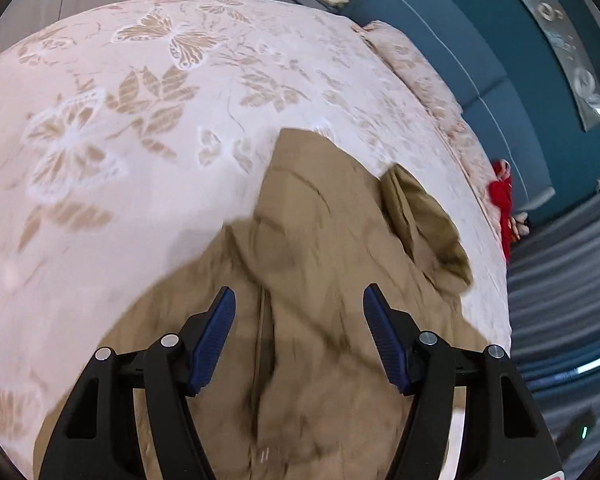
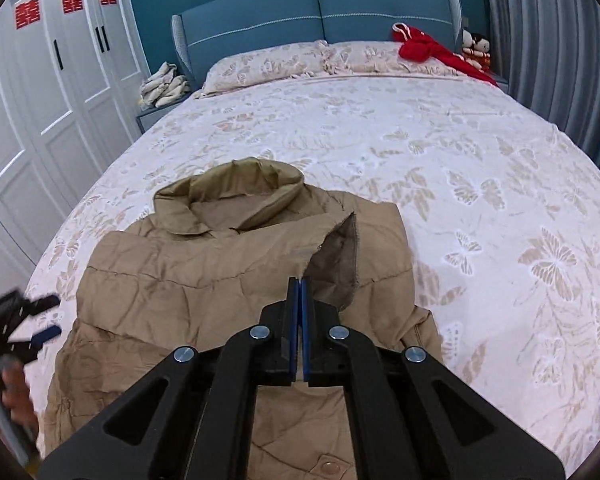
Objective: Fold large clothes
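A tan puffer jacket (image 2: 204,276) lies on the bed (image 2: 480,184), collar (image 2: 236,188) toward the headboard, with one front edge folded over its body. My right gripper (image 2: 301,284) is shut on the jacket's folded edge near the chest. In the left wrist view my left gripper (image 1: 298,298) is open and empty, hovering just above the jacket (image 1: 312,272); that view is blurred. The left gripper also shows in the right wrist view (image 2: 40,320), at the jacket's left side, open.
The bed (image 1: 140,120) has a pale butterfly-patterned cover. Pillows (image 2: 320,60) and a red garment (image 2: 424,50) lie by the blue headboard (image 2: 316,16). White wardrobes (image 2: 52,92) stand left, a grey curtain (image 2: 552,52) right. Folded cloths (image 2: 164,88) sit on a nightstand.
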A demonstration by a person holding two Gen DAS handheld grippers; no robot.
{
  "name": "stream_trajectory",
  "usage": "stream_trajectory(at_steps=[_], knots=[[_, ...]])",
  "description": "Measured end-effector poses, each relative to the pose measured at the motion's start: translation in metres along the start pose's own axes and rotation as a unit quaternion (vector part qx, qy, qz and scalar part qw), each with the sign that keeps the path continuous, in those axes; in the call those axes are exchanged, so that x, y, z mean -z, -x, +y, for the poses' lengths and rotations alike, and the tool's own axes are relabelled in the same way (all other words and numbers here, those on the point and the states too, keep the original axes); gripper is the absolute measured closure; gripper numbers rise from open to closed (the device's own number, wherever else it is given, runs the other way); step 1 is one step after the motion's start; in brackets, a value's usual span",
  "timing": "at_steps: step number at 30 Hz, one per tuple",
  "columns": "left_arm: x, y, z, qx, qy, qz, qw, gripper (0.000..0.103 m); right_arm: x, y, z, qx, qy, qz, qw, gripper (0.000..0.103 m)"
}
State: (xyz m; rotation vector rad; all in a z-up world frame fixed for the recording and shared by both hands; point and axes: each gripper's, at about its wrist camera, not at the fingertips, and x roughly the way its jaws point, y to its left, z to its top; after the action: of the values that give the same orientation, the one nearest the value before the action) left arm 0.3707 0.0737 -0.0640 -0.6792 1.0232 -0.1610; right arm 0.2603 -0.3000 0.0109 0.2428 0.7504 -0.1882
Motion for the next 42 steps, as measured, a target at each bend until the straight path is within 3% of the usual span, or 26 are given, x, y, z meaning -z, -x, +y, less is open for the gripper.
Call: stream_trajectory(at_steps=[2,5,10,15,18,25,32,33,35,37,40,42], knots=[[-0.012,-0.017,-0.001,-0.024,0.005,-0.003,0.9997,0.04,0.001,-0.006,-0.005,-0.001,-0.005,0.004,1.0,0.103],[-0.019,-0.032,0.001,-0.063,-0.007,-0.011,0.9979,0.048,0.002,-0.016,-0.014,0.002,-0.016,0.008,1.0,0.103],[-0.012,-0.059,0.01,-0.114,-0.04,0.001,0.9927,0.059,0.023,-0.041,-0.026,0.013,-0.024,0.037,0.999,0.103],[0.009,-0.068,-0.004,-0.177,-0.137,-0.037,0.9739,0.064,0.06,-0.067,-0.027,0.017,-0.018,0.072,0.997,0.103],[0.018,-0.074,-0.006,-0.196,-0.174,-0.056,0.9635,0.064,0.072,-0.076,-0.026,0.019,-0.017,0.074,0.997,0.103],[0.029,-0.081,-0.009,-0.222,-0.207,-0.085,0.949,0.061,0.083,-0.088,-0.023,0.028,-0.01,0.067,0.997,0.103],[0.031,-0.081,-0.014,-0.234,-0.214,-0.089,0.9442,0.058,0.08,-0.086,-0.033,0.005,-0.032,0.07,0.997,0.102],[0.03,-0.079,-0.016,-0.235,-0.213,-0.088,0.9441,0.055,0.08,-0.083,-0.036,-0.003,-0.046,0.075,0.996,0.101],[0.029,-0.07,-0.019,-0.242,-0.216,-0.08,0.9425,0.051,0.079,-0.07,-0.041,-0.002,-0.066,0.086,0.994,0.087],[0.028,-0.054,-0.025,-0.239,-0.224,-0.069,0.9424,0.051,0.078,-0.051,-0.042,0.009,-0.07,0.079,0.994,0.063],[0.028,-0.03,-0.04,-0.222,-0.236,-0.074,0.9432,0.051,0.067,-0.015,-0.038,0.042,-0.053,0.046,0.997,0.061],[0.025,-0.013,-0.061,-0.212,-0.253,-0.094,0.9395,0.051,0.052,0.0,-0.029,0.034,-0.039,0.025,0.998,0.063]])
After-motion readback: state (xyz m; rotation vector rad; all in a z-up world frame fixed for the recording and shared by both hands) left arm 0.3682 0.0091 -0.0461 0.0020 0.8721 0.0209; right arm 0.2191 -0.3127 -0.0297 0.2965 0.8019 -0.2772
